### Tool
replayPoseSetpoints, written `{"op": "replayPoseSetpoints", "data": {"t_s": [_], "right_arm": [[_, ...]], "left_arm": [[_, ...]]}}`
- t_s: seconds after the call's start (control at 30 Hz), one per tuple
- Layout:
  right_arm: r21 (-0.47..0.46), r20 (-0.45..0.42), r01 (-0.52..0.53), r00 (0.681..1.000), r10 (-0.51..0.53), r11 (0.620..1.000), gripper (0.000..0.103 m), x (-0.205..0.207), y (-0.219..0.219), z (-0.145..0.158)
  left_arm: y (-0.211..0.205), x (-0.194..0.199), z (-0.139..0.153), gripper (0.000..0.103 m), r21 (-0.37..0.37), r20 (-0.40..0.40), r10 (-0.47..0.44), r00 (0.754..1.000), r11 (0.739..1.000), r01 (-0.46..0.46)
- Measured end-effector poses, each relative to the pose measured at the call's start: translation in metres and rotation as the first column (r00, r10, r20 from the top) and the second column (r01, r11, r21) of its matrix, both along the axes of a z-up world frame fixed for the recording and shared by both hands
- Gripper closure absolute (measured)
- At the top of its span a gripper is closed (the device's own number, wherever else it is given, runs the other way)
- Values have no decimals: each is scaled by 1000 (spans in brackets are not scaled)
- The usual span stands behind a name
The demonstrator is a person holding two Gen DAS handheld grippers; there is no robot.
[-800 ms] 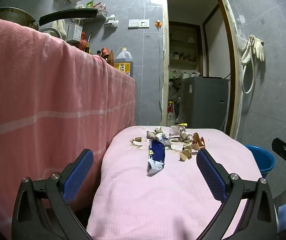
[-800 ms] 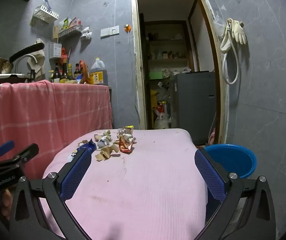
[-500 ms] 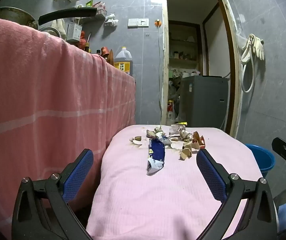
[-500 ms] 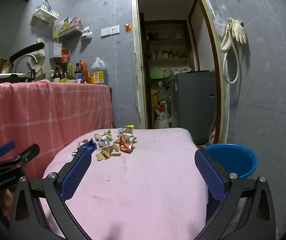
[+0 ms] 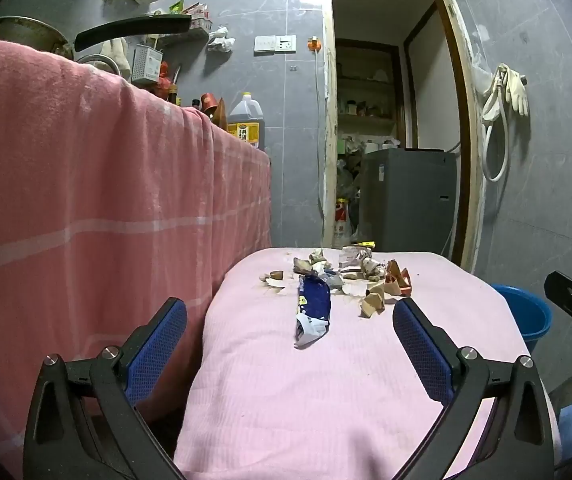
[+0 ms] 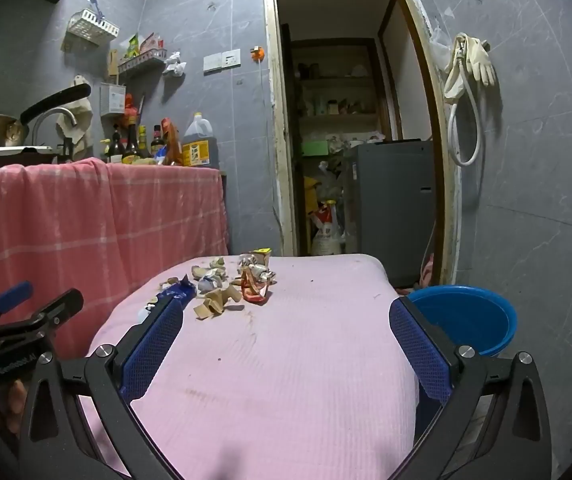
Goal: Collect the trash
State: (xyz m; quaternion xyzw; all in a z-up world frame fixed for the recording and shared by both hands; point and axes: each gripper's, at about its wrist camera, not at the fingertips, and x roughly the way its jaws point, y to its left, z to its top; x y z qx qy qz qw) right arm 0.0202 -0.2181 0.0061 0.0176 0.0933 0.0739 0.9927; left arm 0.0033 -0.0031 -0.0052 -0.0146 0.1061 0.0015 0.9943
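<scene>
Trash [image 5: 338, 280]: a loose heap of scraps at the far end of the table [image 5: 326, 400]; nothing touches it
Wrapper [image 5: 313, 308]: blue; lies nearest of the heap, pointing toward the left gripper
Left gripper [image 5: 290, 340]: jaws wide, nothing between them; over the table's near end
Right gripper [image 6: 286, 340]: jaws wide, empty; over the near end too
Bucket [image 6: 466, 320]: blue; on the floor right of the table
Cloth [image 5: 86, 200]: pink; hangs at left

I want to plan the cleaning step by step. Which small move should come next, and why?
Probably ease the left gripper forward toward the blue wrapper. Both grippers are open and empty, and this wrapper is the nearest trash on the pink cloth.
</scene>
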Motion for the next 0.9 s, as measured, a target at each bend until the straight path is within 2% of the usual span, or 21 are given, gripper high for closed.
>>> {"op": "replayPoseSetpoints", "data": {"t_s": [0.9], "right_arm": [[4,-7,-2,1000,2,1000,0,0,1,-1]], "left_arm": [[6,6,-4,2,-3,-12,1,1000,1000,-1]]}}
